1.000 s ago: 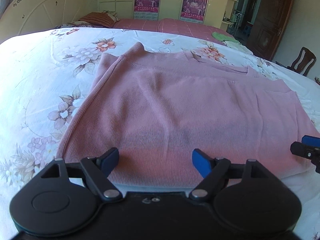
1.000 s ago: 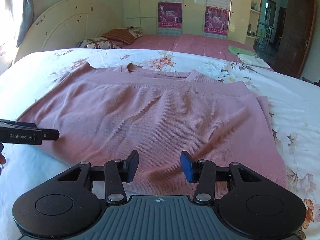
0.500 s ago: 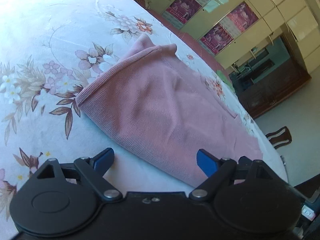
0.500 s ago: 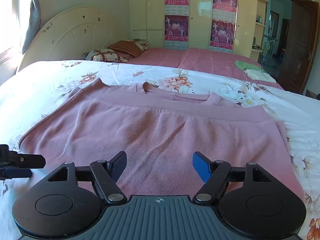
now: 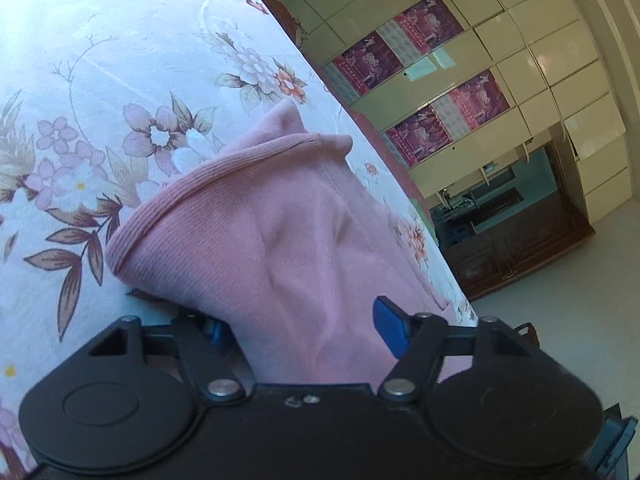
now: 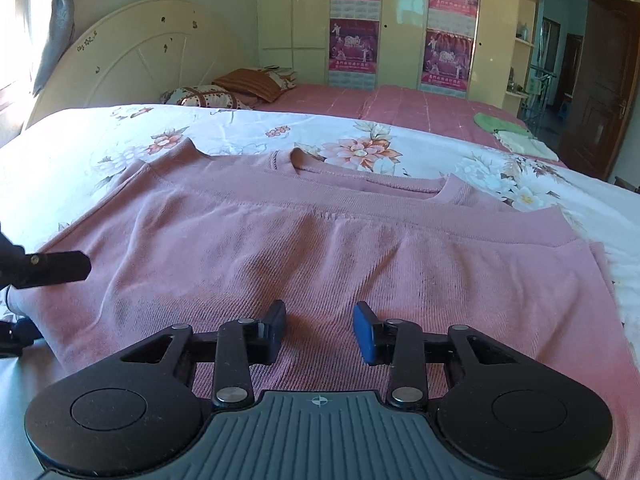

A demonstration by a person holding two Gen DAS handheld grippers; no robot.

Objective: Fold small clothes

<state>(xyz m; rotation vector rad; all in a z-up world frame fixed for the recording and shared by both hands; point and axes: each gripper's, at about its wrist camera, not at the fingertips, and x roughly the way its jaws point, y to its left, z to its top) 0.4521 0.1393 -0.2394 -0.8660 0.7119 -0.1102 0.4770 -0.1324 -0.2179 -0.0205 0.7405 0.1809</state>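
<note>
A pink knit top (image 6: 304,240) lies flat on the floral bedsheet (image 6: 240,128), neckline at the far side. The left gripper (image 5: 300,328) is rolled on its side at the top's (image 5: 260,232) near left corner. One blue pad (image 5: 390,330) is above the cloth and the other is half hidden beneath it. Its jaws are closing with the corner between them, a gap still showing. In the right wrist view the left gripper (image 6: 56,300) straddles that corner. The right gripper (image 6: 320,332) hovers low over the near hem, jaws closing, pads apart and nothing pinched.
A cream headboard (image 6: 132,52) and pillows (image 6: 224,92) are at the back left. A green cloth (image 6: 500,122) and a pale folded cloth (image 6: 528,146) lie on the pink bedcover (image 6: 400,104) behind. Wardrobe doors with posters (image 6: 446,56) and a dark door (image 6: 604,92) stand beyond.
The left gripper rolled sideways and moved to the top's left corner, slipping one finger under the edge. Both grippers opened wider, then narrowed. The right gripper moved closer over the hem.
</note>
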